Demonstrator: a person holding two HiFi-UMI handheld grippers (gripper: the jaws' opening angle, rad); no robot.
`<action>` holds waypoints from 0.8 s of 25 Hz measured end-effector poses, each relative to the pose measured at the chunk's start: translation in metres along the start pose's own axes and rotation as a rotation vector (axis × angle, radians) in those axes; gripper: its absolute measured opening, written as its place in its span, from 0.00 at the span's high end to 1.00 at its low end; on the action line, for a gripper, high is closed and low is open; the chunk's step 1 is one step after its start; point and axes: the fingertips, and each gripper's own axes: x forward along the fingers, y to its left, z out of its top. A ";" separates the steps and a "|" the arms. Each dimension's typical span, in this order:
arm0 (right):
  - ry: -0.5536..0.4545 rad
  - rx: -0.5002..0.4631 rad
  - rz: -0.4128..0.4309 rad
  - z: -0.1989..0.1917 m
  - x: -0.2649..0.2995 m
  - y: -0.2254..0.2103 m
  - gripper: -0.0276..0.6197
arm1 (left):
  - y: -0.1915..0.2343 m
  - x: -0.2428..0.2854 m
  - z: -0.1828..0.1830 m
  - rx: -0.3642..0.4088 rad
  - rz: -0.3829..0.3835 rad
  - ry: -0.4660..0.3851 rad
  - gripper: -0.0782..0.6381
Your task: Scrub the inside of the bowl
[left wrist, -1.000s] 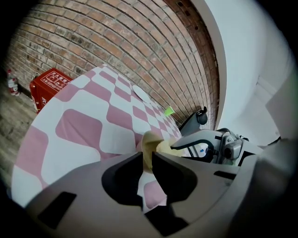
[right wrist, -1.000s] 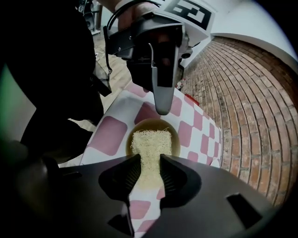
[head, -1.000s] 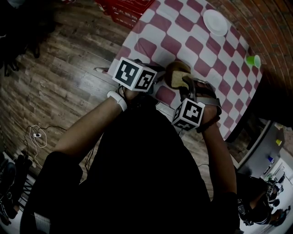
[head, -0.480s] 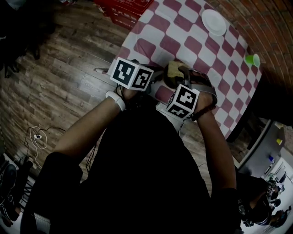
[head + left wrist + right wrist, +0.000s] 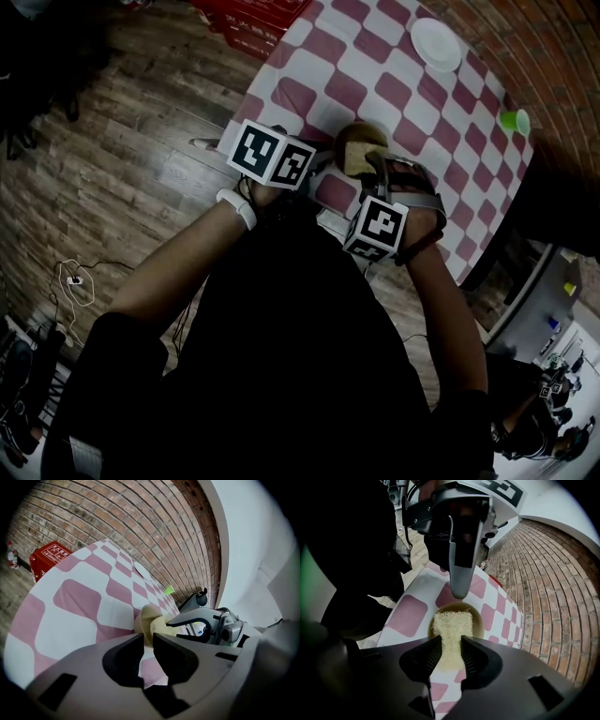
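Head view looks down on a table under a pink-and-white checked cloth [image 5: 356,47], which runs from the centre of the frame toward 1 o'clock. A dark plank floor [image 5: 141,141] spreads from 9 to 11 o'clock, with a white cable [image 5: 80,277] lying on it at 8 o'clock. A brick wall [image 5: 548,47] closes the room at 2 o'clock. A white plate [image 5: 437,44] sits on the cloth at 1 o'clock, a green cup [image 5: 517,121] stands near the table edge at 2 o'clock, and a red crate [image 5: 258,23] rests on the floor at 12 o'clock.

The bowl [image 5: 474,620] stands on the cloth near the table's closest edge, just above centre. The left gripper [image 5: 149,637] has its jaws pinched on the bowl's rim. The right gripper [image 5: 450,640] clamps a yellowish scrub pad [image 5: 449,620], whose far end lies inside the bowl.

Compared with half a second ago, the right gripper's marker cube [image 5: 380,228] has slid toward 6 o'clock, closer to the person. The left gripper's cube [image 5: 272,153] has barely shifted.
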 end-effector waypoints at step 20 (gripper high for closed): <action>0.006 0.087 -0.043 -0.012 0.000 -0.016 0.74 | 0.007 -0.007 0.000 -0.040 0.010 -0.022 0.82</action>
